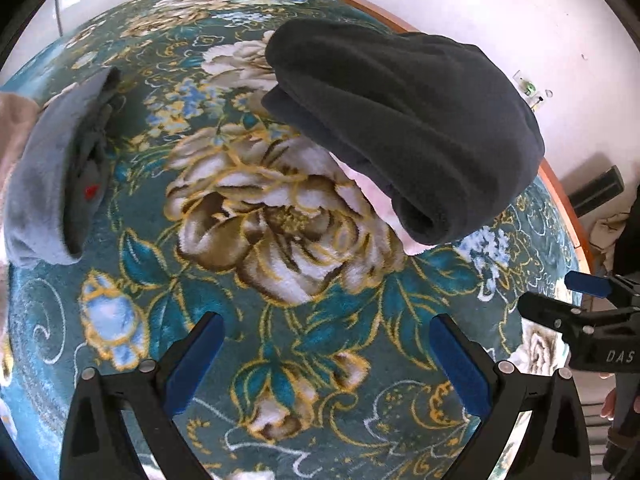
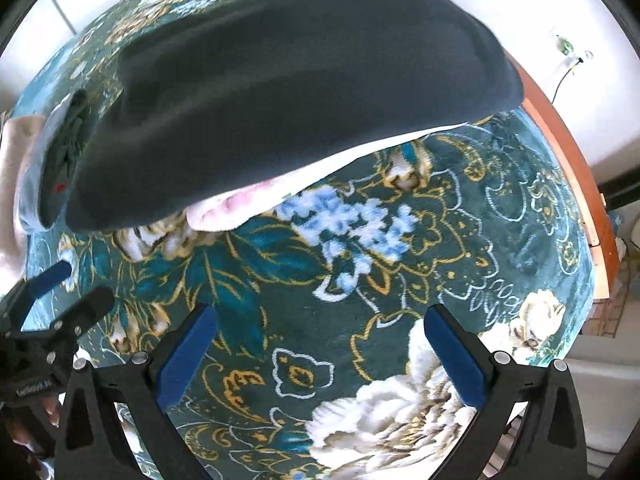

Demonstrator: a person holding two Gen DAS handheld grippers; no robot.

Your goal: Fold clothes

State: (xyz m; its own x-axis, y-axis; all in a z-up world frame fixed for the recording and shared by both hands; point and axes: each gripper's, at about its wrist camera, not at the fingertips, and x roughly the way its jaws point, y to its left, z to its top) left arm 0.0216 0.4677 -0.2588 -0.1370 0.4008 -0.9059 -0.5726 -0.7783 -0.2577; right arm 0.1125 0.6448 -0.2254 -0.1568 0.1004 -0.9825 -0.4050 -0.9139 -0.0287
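A folded dark grey fleece garment (image 1: 404,120) lies on the teal floral blanket (image 1: 280,240), on top of a pale pink folded piece (image 1: 376,196) whose edge peeks out beneath it. In the right wrist view the dark garment (image 2: 280,88) fills the upper half, with the pink piece (image 2: 248,204) under its near edge. My left gripper (image 1: 326,328) hovers open over bare blanket, short of the pile. My right gripper (image 2: 320,320) is open too, nothing between its blue pads. Each gripper shows in the other's view: the right gripper (image 1: 560,300), the left gripper (image 2: 76,284).
A light blue and grey garment (image 1: 60,184) lies crumpled at the blanket's left edge, also seen as a grey garment (image 2: 52,152) in the right wrist view. A wooden bed edge (image 1: 560,200) and a white wall (image 1: 520,20) bound the right side. A hand (image 1: 610,404) shows at far right.
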